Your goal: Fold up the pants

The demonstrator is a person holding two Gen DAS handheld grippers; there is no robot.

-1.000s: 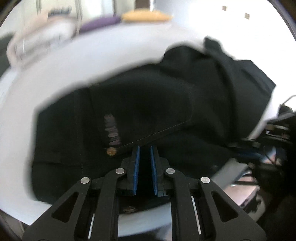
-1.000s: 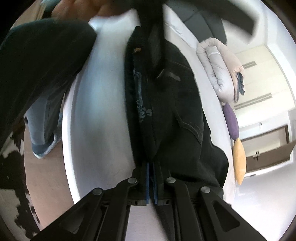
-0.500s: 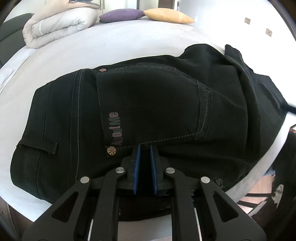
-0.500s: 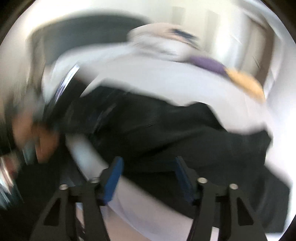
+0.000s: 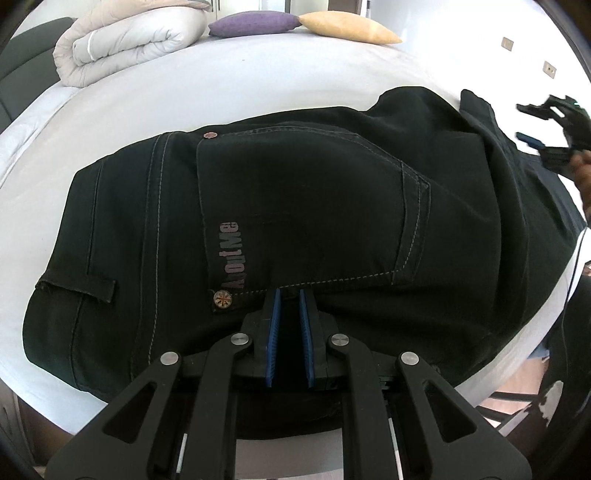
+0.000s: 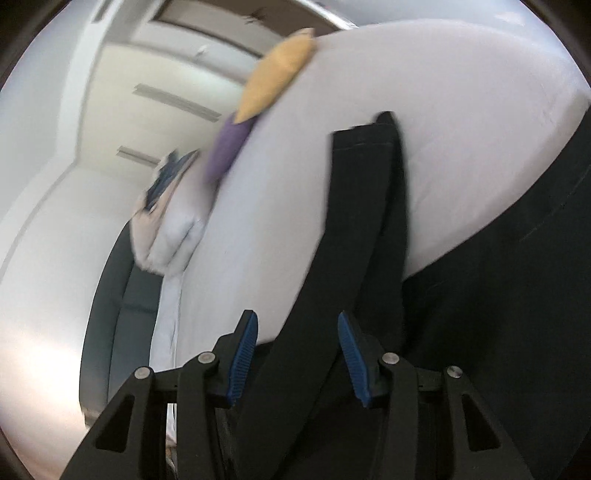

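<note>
Pants (image 5: 314, 206) on bed (image 5: 258, 77); left gripper (image 5: 290, 295) clamped on edge.

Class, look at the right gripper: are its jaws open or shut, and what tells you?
Open. The right gripper has just been closing a little, yet its blue pads stand apart, either side of the black pants without pressing them.

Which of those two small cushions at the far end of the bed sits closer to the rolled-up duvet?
The purple cushion. It lies right beside the rolled duvet, while the yellow cushion sits on its other side, farther from the duvet.
</note>
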